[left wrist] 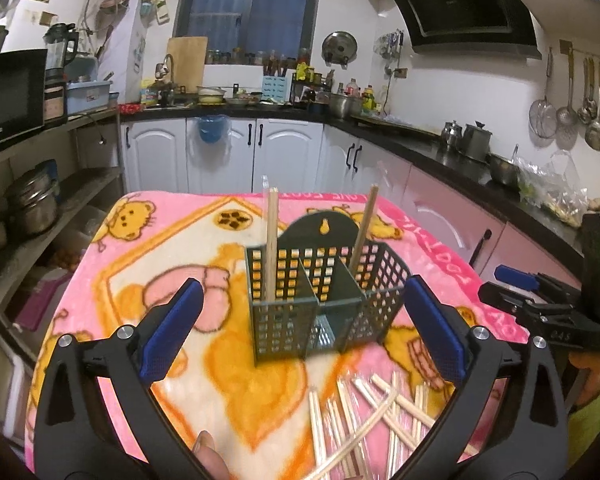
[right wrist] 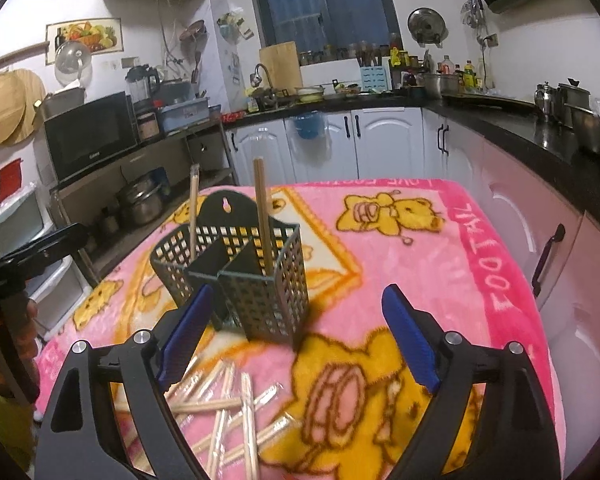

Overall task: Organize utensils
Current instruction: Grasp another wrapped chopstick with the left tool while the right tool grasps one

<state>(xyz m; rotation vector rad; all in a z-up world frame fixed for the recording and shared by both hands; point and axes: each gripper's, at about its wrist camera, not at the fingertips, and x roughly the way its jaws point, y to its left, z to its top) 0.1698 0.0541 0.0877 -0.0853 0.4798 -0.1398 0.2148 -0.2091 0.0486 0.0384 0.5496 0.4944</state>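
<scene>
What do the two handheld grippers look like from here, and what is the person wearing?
Both the left gripper and right gripper have matte black frames, silver bolts and ribbed blue pads. The right one shows a green light. A yellow-green sleeve is visible.

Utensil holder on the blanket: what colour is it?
Dark green perforated plastic holder; right wrist view shows it best.

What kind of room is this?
A home kitchen, most likely: a range hood above a dark counter, a microwave, and ladles hanging on the wall.
</scene>
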